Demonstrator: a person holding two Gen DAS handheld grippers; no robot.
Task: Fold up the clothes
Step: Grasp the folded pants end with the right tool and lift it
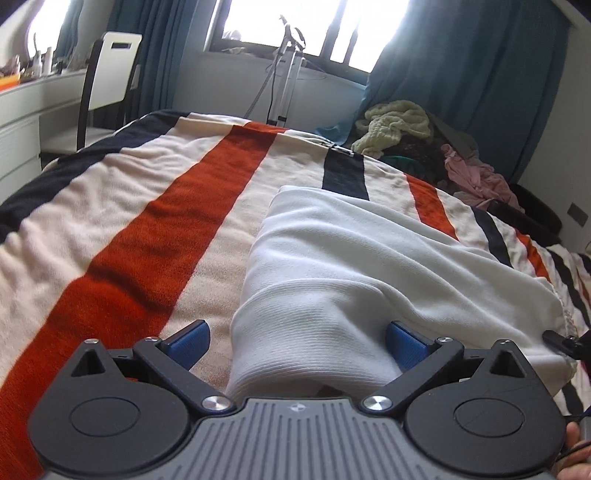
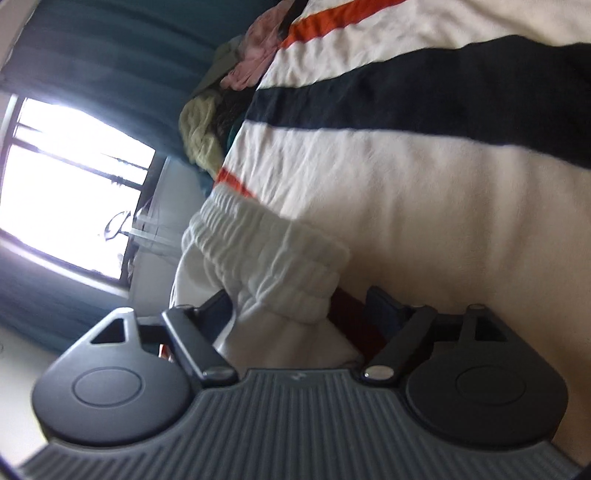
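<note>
No readable text, numbers or brand names in either view. Only mark: a small round emblem, quartered, on the ribbed grey body of the left gripper (image 1: 298, 343), near edge; same spot on the right gripper (image 2: 295, 306), blurred, illegible.

Folded garment (image 1: 354, 273) lies on blanket (image 1: 140, 221) covering bed, right of centre; near end between left gripper (image 1: 295, 343) fingers. Clothes pile (image 1: 424, 147) at far right corner. Chair (image 1: 107, 77) and window (image 1: 295, 26) behind bed
</note>
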